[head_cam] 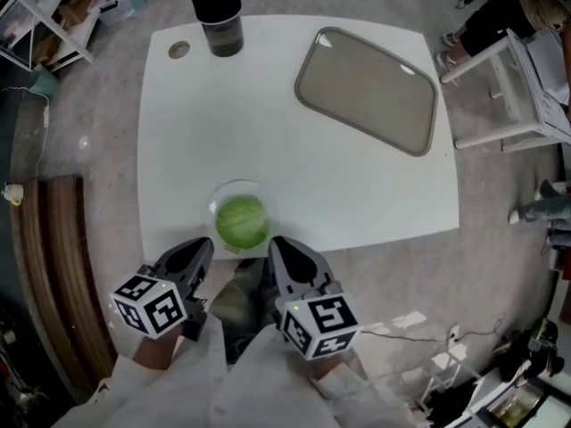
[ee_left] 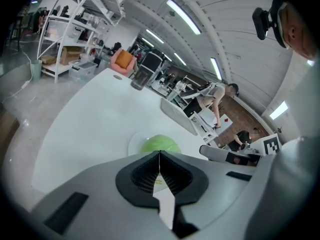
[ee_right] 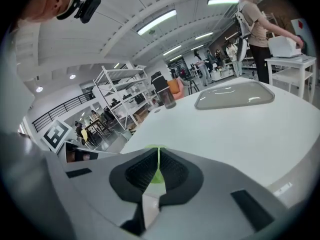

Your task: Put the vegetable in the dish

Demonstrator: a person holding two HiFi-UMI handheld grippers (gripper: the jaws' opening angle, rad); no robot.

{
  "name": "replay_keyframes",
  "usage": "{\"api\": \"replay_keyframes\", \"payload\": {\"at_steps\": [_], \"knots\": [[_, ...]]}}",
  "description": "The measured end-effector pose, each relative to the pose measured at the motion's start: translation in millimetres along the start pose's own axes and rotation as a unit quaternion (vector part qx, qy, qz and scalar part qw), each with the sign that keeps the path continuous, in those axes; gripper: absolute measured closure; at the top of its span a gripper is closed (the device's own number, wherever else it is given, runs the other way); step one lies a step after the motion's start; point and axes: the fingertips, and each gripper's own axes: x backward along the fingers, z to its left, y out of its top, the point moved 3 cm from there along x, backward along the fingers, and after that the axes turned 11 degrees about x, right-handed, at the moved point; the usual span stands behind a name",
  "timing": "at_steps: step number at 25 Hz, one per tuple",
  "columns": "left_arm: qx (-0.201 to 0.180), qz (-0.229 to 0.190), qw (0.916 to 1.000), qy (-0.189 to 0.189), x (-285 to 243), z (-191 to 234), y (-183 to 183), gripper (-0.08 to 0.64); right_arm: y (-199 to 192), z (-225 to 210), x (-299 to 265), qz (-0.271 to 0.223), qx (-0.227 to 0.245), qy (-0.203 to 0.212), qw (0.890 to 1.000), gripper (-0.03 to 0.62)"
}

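Note:
A round green vegetable (head_cam: pixel 242 222) lies in a small clear glass dish (head_cam: pixel 221 198) near the front edge of the white table (head_cam: pixel 294 159). In the left gripper view the vegetable (ee_left: pixel 160 144) shows just past the jaws. My left gripper (head_cam: pixel 198 252) hangs off the table's front edge, left of the dish, with its jaws shut and nothing between them. My right gripper (head_cam: pixel 284 253) is just right of the dish, also shut and empty. In the right gripper view a sliver of the vegetable (ee_right: pixel 156 174) shows behind the closed jaws.
A grey rectangular tray (head_cam: pixel 368 87) lies at the table's far right. A black-lidded jar (head_cam: pixel 217 12) stands at the far edge, with a small round hole (head_cam: pixel 178 50) left of it. White shelving (head_cam: pixel 522 78) stands to the right; a wooden bench (head_cam: pixel 53 275) to the left.

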Motion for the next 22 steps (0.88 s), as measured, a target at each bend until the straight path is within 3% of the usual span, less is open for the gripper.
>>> {"api": "replay_keyframes", "payload": {"at_steps": [22], "knots": [[0.068,0.029,0.9965,0.037,-24.1,53.0,-17.6,0.549,-41.8,-10.9,-34.3,0.054,-0.045,0.001,0.998,0.577]]}}
